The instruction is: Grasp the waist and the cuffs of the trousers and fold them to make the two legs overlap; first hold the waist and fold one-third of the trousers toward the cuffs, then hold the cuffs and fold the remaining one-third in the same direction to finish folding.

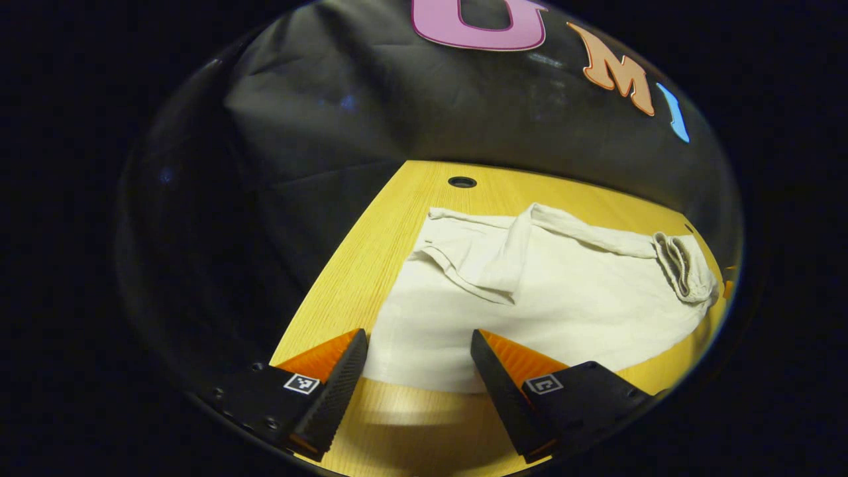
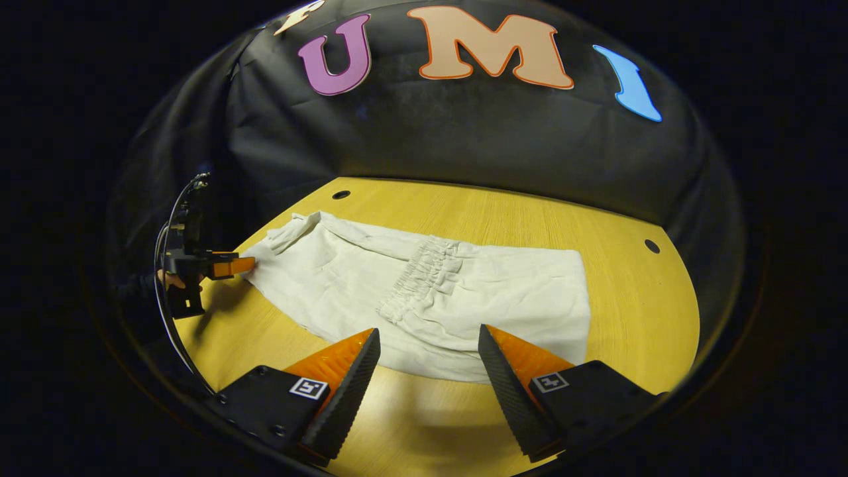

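Left gripper (image 1: 419, 348), in the left gripper view: released, fingers spread wide, nothing between them, poised just above the near edge of the trousers (image 1: 530, 298). Trousers lying flat on the yellow wooden table (image 1: 371, 258), off-white, lightly creased, spread out toward the far right. A folded flap of cloth turned over near the far left corner, with a long rolled ridge running across the top. Gathered waist (image 1: 682, 268) bunched at the far right end, elastic ribbing showing. Small dark hole (image 1: 462, 181) in the table just beyond the cloth, close to the black wall (image 1: 397, 99).

Right gripper (image 2: 429, 344), in the right gripper view: likewise released, fingers wide apart and empty, hanging over the near hem of the trousers (image 2: 503, 298). Cloth stretched left to right across the table (image 2: 629, 311); right end squared off and smooth, left end narrowing to a rumpled corner. Gathered waist (image 2: 421, 281) lying mid-cloth as a puckered band running front to back. Left gripper (image 2: 233, 266) farther off at the left, tips touching the rumpled left corner; held by a hand (image 2: 169, 279), cable looping behind. Two dark holes in the tabletop, one far left (image 2: 341, 195), one far right (image 2: 652, 246).
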The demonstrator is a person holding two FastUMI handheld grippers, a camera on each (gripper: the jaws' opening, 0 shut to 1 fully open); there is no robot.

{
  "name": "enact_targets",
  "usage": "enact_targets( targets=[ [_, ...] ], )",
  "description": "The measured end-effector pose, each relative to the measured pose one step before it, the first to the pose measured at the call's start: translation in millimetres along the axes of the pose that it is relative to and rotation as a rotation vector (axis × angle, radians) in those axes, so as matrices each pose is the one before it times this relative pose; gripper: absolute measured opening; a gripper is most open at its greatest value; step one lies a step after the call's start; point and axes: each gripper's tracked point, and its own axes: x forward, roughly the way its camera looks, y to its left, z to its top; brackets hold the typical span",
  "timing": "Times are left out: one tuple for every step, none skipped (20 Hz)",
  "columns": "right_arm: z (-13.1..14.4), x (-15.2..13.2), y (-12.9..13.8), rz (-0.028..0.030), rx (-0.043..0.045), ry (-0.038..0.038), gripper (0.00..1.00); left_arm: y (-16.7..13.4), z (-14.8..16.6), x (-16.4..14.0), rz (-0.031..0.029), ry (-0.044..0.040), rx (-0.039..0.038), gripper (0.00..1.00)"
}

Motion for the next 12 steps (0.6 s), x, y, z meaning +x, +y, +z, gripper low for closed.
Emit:
enact_targets(
  targets=[
    [-0.07,-1.37,0.51,0.00122,0.00091,0.00005,0.96,-2.06,3.02,0.31,-0.01006,-0.0136,-0.00403,0.96],
    [-0.11,-1.6,-1.55,-0.00179,-0.00124,-0.00025,0.96,-4.12,-0.32,-0.02,-0.0082,0.0098,0.0054,0.92],
    [-0.49,-1.4,-0.76,-0.00223,0.00016,-0.00138,0.96,-5.8,-0.69,2.68,-0.01273,0.00096,0.00674,0.82],
    [1.01,-1.95,-1.18,0.00146,0.00434,-0.00592,0.96,-4.58,1.3,1.03,-0.01355,0.00155,0.00215,0.78],
    [0.51,-3.21,0.09,0.00299,0.0055,-0.00583,0.96,-4.27,0.12,-0.02,-0.0188,0.00339,0.00972,0.64],
    [1.39,-2.93,-1.32,0.00374,0.00522,-0.00862,0.96,-4.88,1.1,0.32,-0.01391,-0.00265,0.00885,0.57],
    [-0.25,-1.88,-1.59,0.00055,0.00207,-0.0065,0.96,-6.38,1.42,2.14,-0.02616,-0.00098,0.00255,0.41],
    [-0.01,-2.44,-3.19,-0.00021,0.00177,-0.00423,0.96,-3.7,2.95,-0.19,-0.011,-0.00491,0.00006,0.31],
    [-2.44,-3.22,-2.79,-0.00009,0.00177,-0.00144,0.96,1.21,1.21,0.89,0.00953,0.00506,-0.00006,0.05],
    [-0.89,-2.74,-4.05,-0.00063,0.00238,-0.00045,0.96,0.81,-1.4,1.24,0.01742,0.02124,-0.00358,0.02],
    [-1.97,-5.5,-4.25,-0.00162,0.00071,-0.00195,0.96,-1.17,0.21,-0.59,0.01545,0.02095,-0.00588,0.0],
    [0.13,-4.45,-6.03,-0.00297,-0.00054,-0.00368,0.96,-2.23,4.47,-3.22,0.00625,0.00466,-0.00911,0.0]
  ],
)
